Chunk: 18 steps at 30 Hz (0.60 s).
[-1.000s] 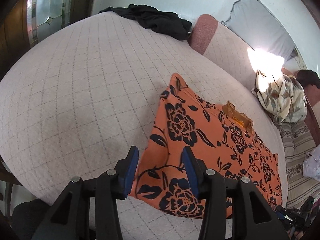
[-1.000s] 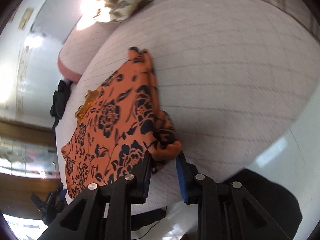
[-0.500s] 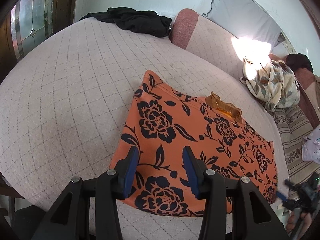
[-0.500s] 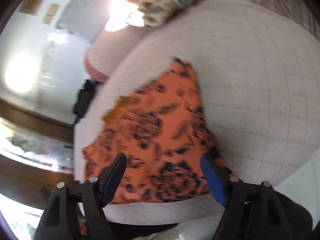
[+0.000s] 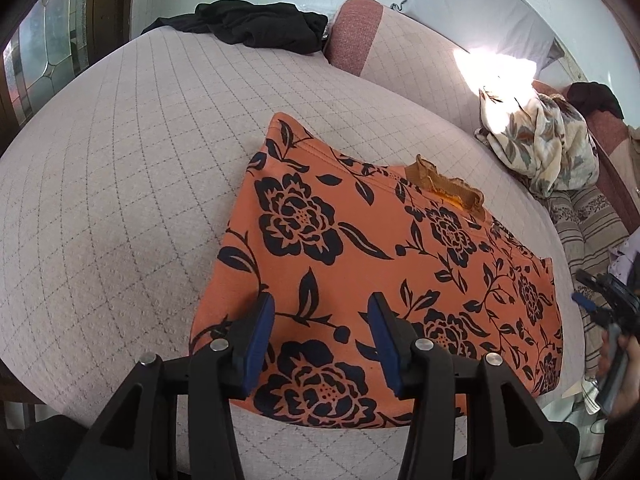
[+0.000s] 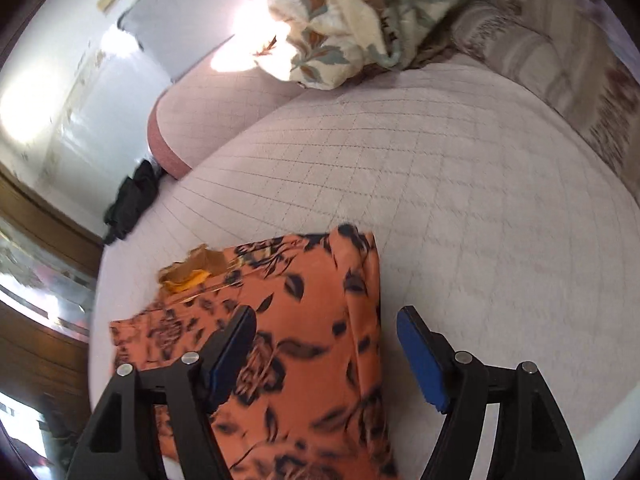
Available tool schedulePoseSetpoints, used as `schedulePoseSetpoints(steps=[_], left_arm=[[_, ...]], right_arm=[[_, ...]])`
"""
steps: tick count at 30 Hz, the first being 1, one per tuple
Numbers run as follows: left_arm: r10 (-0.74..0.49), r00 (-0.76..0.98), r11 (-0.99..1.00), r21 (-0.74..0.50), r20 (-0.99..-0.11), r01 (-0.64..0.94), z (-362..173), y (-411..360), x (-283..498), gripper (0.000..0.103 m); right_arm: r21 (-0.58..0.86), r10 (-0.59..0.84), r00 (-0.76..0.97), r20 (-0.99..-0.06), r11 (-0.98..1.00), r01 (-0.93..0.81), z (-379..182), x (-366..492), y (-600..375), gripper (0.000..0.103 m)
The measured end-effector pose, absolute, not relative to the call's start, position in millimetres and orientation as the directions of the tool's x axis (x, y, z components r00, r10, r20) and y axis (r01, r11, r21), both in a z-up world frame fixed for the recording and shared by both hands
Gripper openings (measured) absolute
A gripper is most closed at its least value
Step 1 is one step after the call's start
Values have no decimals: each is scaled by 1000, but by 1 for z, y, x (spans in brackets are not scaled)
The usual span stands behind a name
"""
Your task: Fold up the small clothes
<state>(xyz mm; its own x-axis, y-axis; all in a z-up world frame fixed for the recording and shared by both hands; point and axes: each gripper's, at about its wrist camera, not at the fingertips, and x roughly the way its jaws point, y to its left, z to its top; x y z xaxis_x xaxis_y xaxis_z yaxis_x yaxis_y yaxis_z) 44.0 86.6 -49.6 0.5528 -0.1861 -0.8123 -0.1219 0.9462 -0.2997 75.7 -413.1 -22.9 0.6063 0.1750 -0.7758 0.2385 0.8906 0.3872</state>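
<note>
While the orange black-flowered cloth is lying on the quilted bed, you are holding both the left gripper and the right gripper spread, seemingly hovering empty.

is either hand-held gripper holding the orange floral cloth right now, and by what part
Nothing is held. The left hand-held gripper and the right hand-held gripper are both open above the orange floral cloth, which lies flat on the cushion.

The orange black-flowered cloth garment looks smooth and matt; the quilted beige fabric couch seat seems slightly rough, perhaps woven.
</note>
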Motion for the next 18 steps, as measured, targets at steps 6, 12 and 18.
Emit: schedulePoseSetpoints(steps=[6, 12, 18], left_arm=[[-176, 548, 944, -298, -818, -142, -55, 95, 48, 49], [-183, 558, 950, -292, -809, -112, -57, 91, 51, 49], [-212, 551, 951, -300, -807, -73, -67, 84, 58, 55]], right_arm=[[204, 79, 492, -867, 957, 205, -65, 123, -406, 37], [96, -27, 546, -837, 976, 195, -53, 121, -396, 6], [153, -13, 529, -849, 951, 270, -76, 124, -414, 8]])
